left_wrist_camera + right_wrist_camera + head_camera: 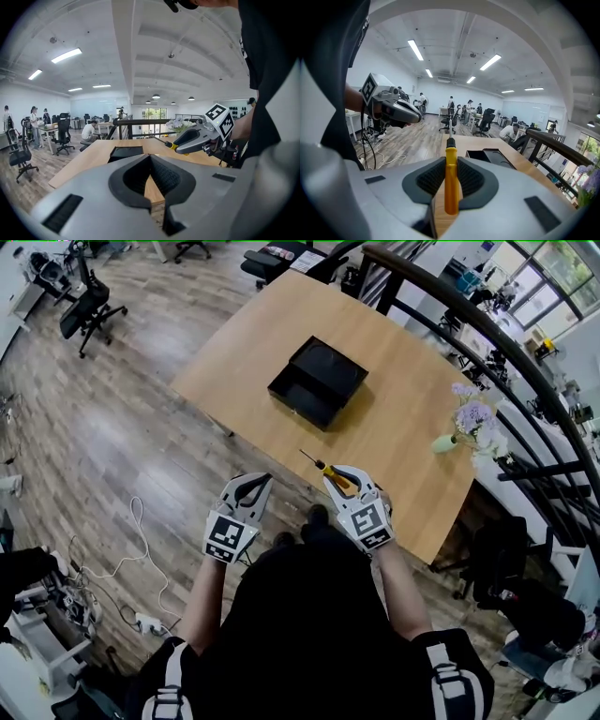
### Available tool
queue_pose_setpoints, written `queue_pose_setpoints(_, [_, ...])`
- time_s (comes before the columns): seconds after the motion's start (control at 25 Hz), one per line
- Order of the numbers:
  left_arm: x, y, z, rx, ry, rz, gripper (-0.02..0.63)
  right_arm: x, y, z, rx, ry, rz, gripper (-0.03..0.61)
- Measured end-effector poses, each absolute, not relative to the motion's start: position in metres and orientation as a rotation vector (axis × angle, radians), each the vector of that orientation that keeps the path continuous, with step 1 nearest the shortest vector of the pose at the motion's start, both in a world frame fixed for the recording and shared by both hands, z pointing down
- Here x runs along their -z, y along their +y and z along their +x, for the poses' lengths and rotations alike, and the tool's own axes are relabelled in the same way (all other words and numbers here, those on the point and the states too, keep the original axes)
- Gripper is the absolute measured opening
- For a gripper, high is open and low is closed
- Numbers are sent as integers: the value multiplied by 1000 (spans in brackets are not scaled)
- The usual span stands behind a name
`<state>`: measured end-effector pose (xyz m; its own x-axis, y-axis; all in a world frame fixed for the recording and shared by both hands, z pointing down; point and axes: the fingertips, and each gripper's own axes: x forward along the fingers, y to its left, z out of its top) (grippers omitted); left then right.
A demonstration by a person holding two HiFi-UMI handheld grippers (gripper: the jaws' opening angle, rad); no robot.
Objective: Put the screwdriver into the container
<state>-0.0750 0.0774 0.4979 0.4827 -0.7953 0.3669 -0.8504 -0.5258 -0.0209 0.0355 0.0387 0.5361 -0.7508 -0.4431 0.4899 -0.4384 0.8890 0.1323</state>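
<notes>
**Item 1. Screwdriver** (pixel 451 183). A yellow handle with a black collar and a thin metal shaft. It is held upright-on between the jaws of the right gripper, with the handle clamped by the ribbed pads and the shaft projecting forward past the tips. In the head view it is seen over the near part of the table, with its tip directed towards the container and well apart from it.

**Item 2. Right gripper** (pixel 339 476). A grey body with a marker cube at the rear. The jaws are closed on the screwdriver handle. It is positioned above the near edge of the table.

**Item 3. Left gripper** (pixel 150 161). The same pattern as Item 2. The jaws are brought together at the tips, and only the wood of the table is seen through the narrow gap behind them. It is held beside the right gripper, just off the near edge of the table and over the floor.

**Item 4. Container** (pixel 319 381). A black, rectangular, open-topped box. It is set flat near the middle of the table, turned at an angle to the table's edges.

**Item 5. Table** (pixel 412 427). A light wooden top, placed alongside a dark railing (pixel 487 329).

**Item 6. Vase of flowers** (pixel 469 423). A pale vase with lilac blooms, stood near the railing-side edge of the table, well apart from the container.

**Item 7. Surroundings.** A wood-plank floor (pixel 122 427) is recorded, with a white cable (pixel 131 549) lying on it and an office chair (pixel 89 306) at the far left.
</notes>
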Motion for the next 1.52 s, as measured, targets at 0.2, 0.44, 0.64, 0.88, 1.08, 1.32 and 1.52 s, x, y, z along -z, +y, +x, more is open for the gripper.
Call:
queue_pose_setpoints(0.2, [-495,61,-78,-510,-1500,2524,23,-541,20,44,8,-2532,600,89])
queue_pose_setpoints(0.44, [-492,49,-81,-518,-1593,2447,23,-542,0,47,4,-2547,529,89])
queue_pose_setpoints(0.64, [-488,43,-77,-529,-1652,2400,23,-541,-10,46,9,-2572,463,89])
queue_pose_setpoints(0.88, [-486,39,-72,-575,-1746,2339,23,-548,-24,48,27,-2596,368,89])
queue_pose_setpoints(1.08, [-488,41,-71,-579,-1804,2276,23,-547,-37,49,49,-2618,321,89])
queue_pose_setpoints(1.32, [-488,42,-65,-589,-1822,2258,23,-554,-43,53,41,-2613,307,89])
queue_pose_setpoints(1.52, [-489,36,-63,-606,-1795,2276,23,-552,-45,57,32,-2616,339,89])
